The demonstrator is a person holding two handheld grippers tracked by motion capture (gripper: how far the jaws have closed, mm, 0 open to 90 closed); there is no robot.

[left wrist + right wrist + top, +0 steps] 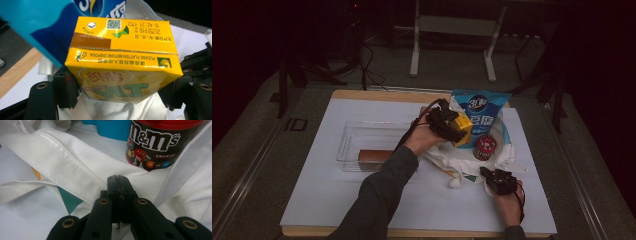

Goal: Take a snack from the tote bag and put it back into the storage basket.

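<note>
1. The left claw [451, 126] is clamped on a yellow carton [122, 65], one jaw on each side, holding it above the white bag [462, 157] near the middle of the desk [337, 200].
2. A blue pouch [479, 112] stands in the bag just behind the carton, and a red-lidded can [485, 146] stands just right of it.
3. The right claw [119, 187] is pressed together, pinching the bag's front edge; whether cloth lies between the jaws I cannot tell for sure.
4. A clear tray [357, 135] sits left of the bag with a brown box [373, 157] inside.
</note>
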